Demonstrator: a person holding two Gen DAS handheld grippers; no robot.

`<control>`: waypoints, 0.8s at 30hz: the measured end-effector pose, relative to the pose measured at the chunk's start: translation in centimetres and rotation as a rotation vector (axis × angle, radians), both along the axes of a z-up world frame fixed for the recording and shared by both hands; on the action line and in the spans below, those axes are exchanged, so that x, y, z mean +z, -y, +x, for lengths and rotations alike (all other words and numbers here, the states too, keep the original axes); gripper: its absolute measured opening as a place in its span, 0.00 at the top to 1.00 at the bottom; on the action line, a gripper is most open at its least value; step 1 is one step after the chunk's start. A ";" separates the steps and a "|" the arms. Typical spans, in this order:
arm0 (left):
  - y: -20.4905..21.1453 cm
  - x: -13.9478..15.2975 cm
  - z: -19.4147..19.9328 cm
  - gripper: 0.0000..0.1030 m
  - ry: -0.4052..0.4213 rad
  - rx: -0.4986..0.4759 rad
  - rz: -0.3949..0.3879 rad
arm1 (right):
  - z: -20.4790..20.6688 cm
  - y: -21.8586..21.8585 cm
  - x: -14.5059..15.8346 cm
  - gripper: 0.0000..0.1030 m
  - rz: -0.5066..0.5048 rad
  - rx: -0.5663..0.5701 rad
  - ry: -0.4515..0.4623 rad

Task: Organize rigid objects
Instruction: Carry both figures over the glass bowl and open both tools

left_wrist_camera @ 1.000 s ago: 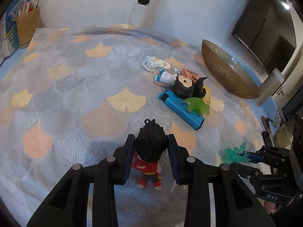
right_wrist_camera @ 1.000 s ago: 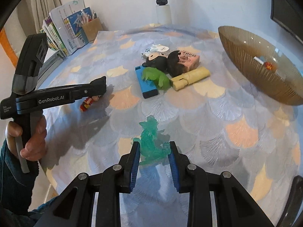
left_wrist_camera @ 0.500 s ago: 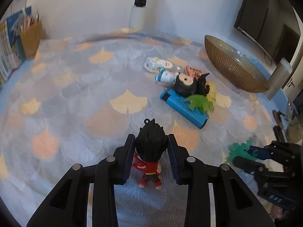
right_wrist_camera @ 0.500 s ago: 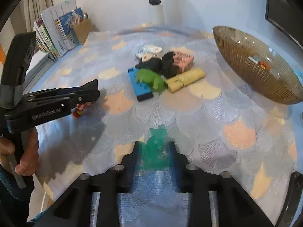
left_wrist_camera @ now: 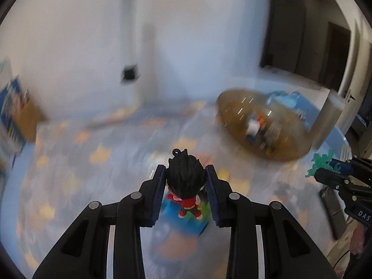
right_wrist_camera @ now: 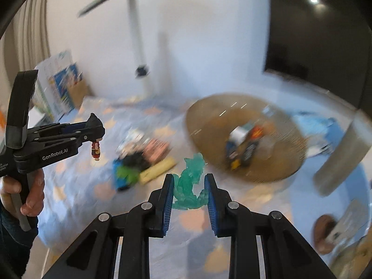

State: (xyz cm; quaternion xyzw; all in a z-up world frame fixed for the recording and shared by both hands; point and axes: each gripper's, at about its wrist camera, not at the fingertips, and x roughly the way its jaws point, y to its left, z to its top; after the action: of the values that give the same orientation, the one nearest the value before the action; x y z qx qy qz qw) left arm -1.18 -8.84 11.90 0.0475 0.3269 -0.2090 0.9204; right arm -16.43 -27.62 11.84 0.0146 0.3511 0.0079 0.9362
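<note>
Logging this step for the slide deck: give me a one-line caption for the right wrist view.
Right gripper holds a teal dinosaur figure above the table, brown bowl ahead.

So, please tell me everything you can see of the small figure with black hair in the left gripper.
The figure has spiky black hair with a small loop on top, red clothes, and looks like hard plastic. The left gripper clamps its head between blue pads; its body hangs free above the table, as the right wrist view shows.

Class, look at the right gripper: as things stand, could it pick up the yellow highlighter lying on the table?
Probably not yet. The right gripper is already shut on the teal dinosaur, so its jaws are full. The yellow highlighter lies unobstructed on the table, but the dinosaur must be released first.
</note>
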 end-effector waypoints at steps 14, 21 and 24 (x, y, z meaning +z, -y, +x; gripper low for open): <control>14.9 -0.8 4.7 0.70 -0.119 -0.137 -0.052 | 4.6 11.0 0.3 0.75 0.121 -0.152 -0.045; 16.5 -3.9 6.4 0.70 -0.177 -0.130 -0.016 | 6.1 12.2 -2.7 0.74 0.146 -0.153 -0.119; 16.6 -4.1 6.7 0.69 -0.178 -0.155 -0.031 | 6.6 12.6 -3.2 0.74 0.162 -0.158 -0.134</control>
State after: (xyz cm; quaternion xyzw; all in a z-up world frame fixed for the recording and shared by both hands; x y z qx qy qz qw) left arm 5.47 -25.40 7.75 0.0398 0.3997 -0.2878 0.8694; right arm -9.81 -40.22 8.64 0.1180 0.4087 -0.0385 0.9042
